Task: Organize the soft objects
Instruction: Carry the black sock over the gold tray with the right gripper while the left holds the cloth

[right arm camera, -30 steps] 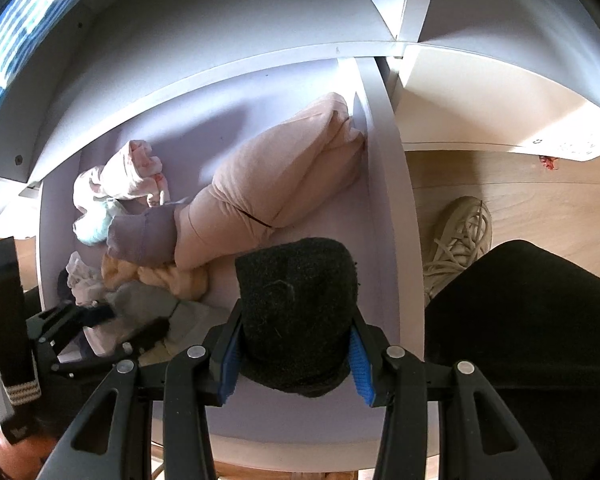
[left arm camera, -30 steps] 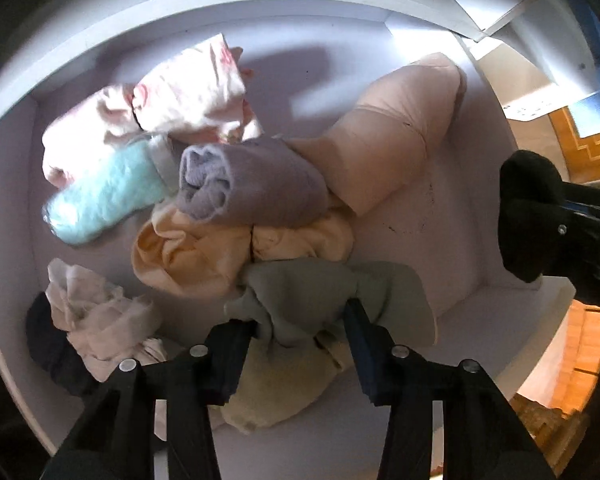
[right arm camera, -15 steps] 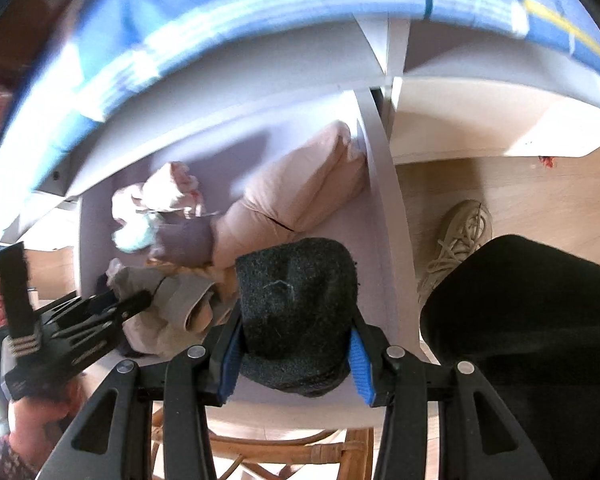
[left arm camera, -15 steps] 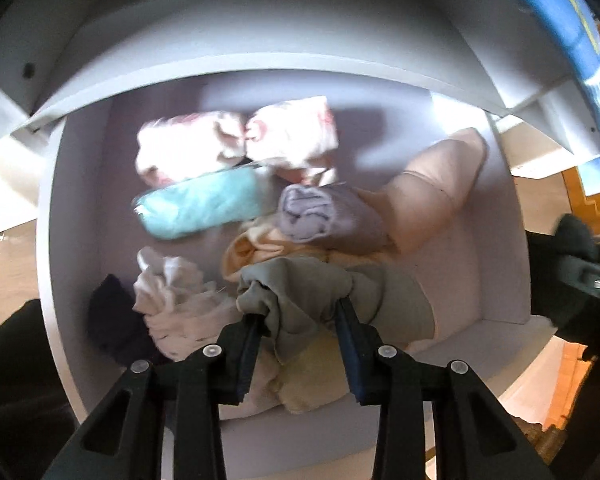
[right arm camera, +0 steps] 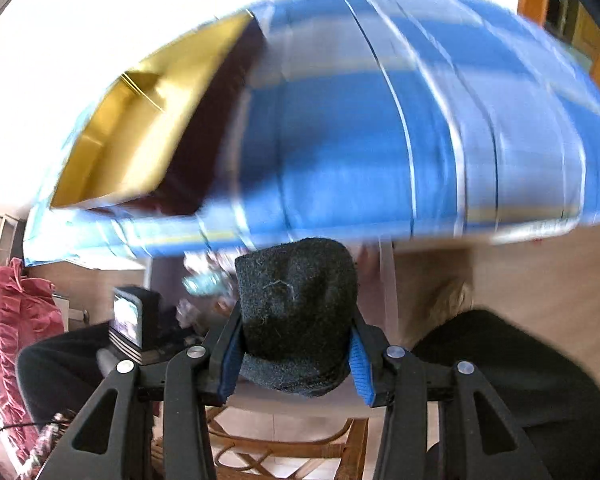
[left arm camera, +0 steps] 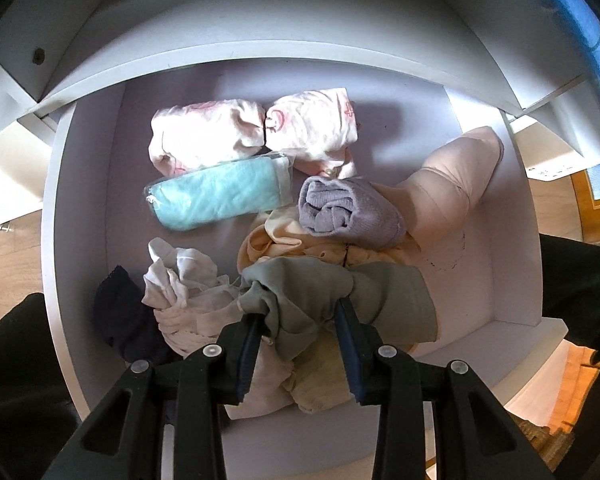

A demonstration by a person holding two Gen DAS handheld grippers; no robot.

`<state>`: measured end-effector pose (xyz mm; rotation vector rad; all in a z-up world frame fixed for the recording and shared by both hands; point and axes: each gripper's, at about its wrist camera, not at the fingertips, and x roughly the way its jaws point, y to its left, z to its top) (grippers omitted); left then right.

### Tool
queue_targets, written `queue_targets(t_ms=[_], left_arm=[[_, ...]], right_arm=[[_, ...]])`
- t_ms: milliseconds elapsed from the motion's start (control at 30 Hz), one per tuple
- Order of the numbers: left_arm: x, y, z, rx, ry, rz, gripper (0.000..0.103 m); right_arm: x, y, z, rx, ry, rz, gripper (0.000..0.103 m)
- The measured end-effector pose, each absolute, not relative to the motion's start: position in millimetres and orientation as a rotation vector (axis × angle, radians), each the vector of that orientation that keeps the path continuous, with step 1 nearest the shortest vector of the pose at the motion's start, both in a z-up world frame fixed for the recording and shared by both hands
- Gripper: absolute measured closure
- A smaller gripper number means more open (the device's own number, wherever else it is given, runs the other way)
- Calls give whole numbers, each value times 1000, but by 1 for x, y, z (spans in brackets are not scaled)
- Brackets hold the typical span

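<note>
In the left wrist view a white drawer (left arm camera: 84, 200) holds several rolled soft items. My left gripper (left arm camera: 300, 320) is shut on a grey-green cloth (left arm camera: 308, 288) at the drawer's near side. Around it lie a lilac roll (left arm camera: 348, 212), a peach bundle (left arm camera: 284, 244), a turquoise packet (left arm camera: 220, 196), two pink-printed rolls (left arm camera: 252, 132), a beige garment (left arm camera: 452, 184), crumpled white cloth (left arm camera: 180, 288) and a dark sock (left arm camera: 120, 316). In the blurred right wrist view my right gripper (right arm camera: 296, 340) is shut on a black knitted roll (right arm camera: 296, 312), held high above the drawer.
A blue striped cloth (right arm camera: 380, 140) covers the top above the drawer, with an open yellow-lined box (right arm camera: 140, 132) on it. White shelf panels (left arm camera: 260, 20) frame the drawer. A person's dark-clad leg (right arm camera: 512, 380), a wicker chair (right arm camera: 284, 440) and red fabric (right arm camera: 16, 340) lie below.
The right gripper rose sharply with the black roll, from over the drawer to above the blue-covered top. The left gripper tightened on the grey-green cloth and shifted slightly, rolling a little.
</note>
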<state>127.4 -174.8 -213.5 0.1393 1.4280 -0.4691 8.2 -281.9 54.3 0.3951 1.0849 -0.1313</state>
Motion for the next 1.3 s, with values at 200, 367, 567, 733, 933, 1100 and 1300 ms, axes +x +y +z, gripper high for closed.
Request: queue_targets(t_ms=[200,367,567,733,933,1100,1300], left_arm=[[125,-171,-213,142,1427,-478,66],[124,-167,-208,152,1424,-483,66],[124,-166,-205,154,1420,-484,66],[124,-167,-206,155,1418,-481,66],[124,-167,-206,165,1414,-483,66],[124,-168,-206,160,1415,-479,66],[126,-166,-206,133,1419,-477,66]], right_arm=[[49,-278,116,355,1004,-95,58],[94,-273,152,319,957,-85,58],[142,-265,167,272,946,-102,58],[184,-264,159,281,963,-109,58],[222,-262,148,283,984,-131,58],[260,-257,137,232,1011,-173,58],[288,-245,119,120,1046,-211,57]])
